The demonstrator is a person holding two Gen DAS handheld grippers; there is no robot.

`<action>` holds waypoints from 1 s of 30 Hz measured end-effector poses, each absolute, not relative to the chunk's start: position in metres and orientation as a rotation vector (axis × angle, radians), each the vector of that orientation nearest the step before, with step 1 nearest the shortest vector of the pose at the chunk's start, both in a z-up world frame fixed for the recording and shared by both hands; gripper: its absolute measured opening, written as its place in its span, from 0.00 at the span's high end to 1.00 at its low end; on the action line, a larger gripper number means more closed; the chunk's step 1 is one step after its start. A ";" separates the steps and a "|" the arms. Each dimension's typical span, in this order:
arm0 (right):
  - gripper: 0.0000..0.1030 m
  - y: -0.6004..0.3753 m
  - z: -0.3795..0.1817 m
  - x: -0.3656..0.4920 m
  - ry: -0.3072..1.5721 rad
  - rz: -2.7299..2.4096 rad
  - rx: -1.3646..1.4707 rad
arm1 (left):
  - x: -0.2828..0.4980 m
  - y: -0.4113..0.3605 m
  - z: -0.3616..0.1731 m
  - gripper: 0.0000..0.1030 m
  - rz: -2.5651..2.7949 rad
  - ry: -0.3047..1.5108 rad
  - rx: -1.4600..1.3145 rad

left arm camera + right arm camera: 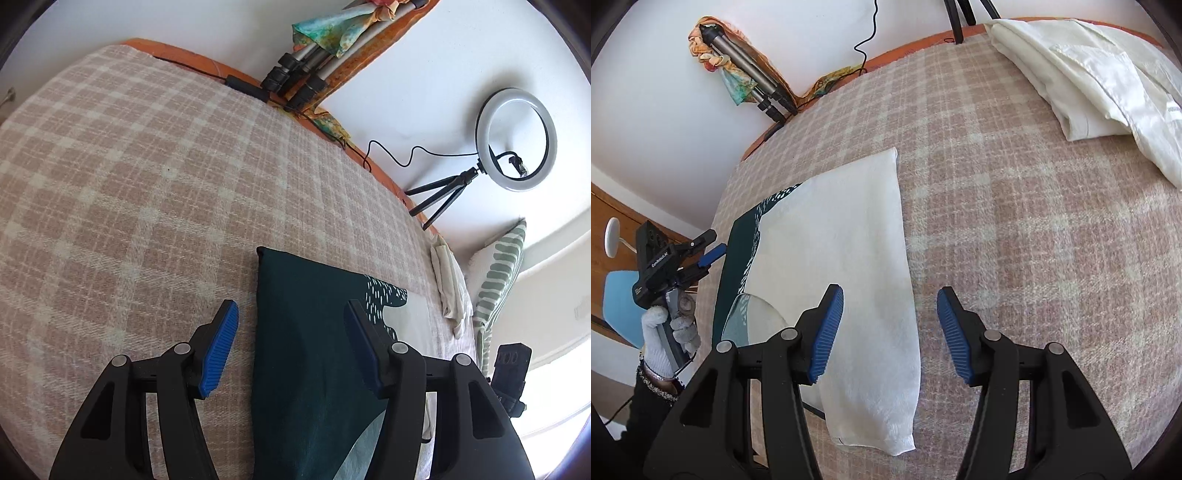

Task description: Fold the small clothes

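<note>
A small garment lies flat on the plaid blanket [129,184]. In the left wrist view its dark green side [306,350] with a white dash print runs between my fingers. My left gripper [290,305] is open above it, with the cloth's left edge between the pads and not pinched. In the right wrist view a white half [857,266] lies folded over the green part [738,251]. My right gripper [890,293] is open over the white half's right edge, gripping nothing. The left gripper [711,243] shows at the garment's far left, held by a gloved hand [661,332].
A pile of folded white cloth [1089,81] lies at the blanket's far right. A ring light on a small tripod [515,140] stands at the bed's edge with its cable trailing. A folded tripod with a colourful scarf [303,74] leans on the wall. A striped cushion [498,273] lies beside the white pile.
</note>
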State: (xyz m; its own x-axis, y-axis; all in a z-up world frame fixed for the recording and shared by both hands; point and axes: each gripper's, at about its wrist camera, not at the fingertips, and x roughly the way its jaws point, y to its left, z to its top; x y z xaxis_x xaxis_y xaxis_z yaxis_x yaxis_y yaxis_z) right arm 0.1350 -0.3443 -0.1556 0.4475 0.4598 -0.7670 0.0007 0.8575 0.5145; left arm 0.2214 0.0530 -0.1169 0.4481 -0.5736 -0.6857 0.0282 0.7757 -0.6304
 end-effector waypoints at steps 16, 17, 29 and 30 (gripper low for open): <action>0.46 -0.327 -0.188 0.111 1.145 0.633 0.748 | 0.235 0.062 -0.136 0.43 -0.480 1.047 -0.760; 0.46 -0.325 -0.191 0.115 1.147 0.646 0.773 | 0.236 0.060 -0.137 0.43 -0.487 1.054 -0.772; 0.58 -0.306 -0.190 0.126 1.136 0.625 0.739 | 0.250 0.026 -0.135 0.57 -0.508 1.050 -0.679; 0.61 -0.305 -0.190 0.127 1.137 0.620 0.743 | 0.251 0.020 -0.137 0.72 -0.513 1.065 -0.663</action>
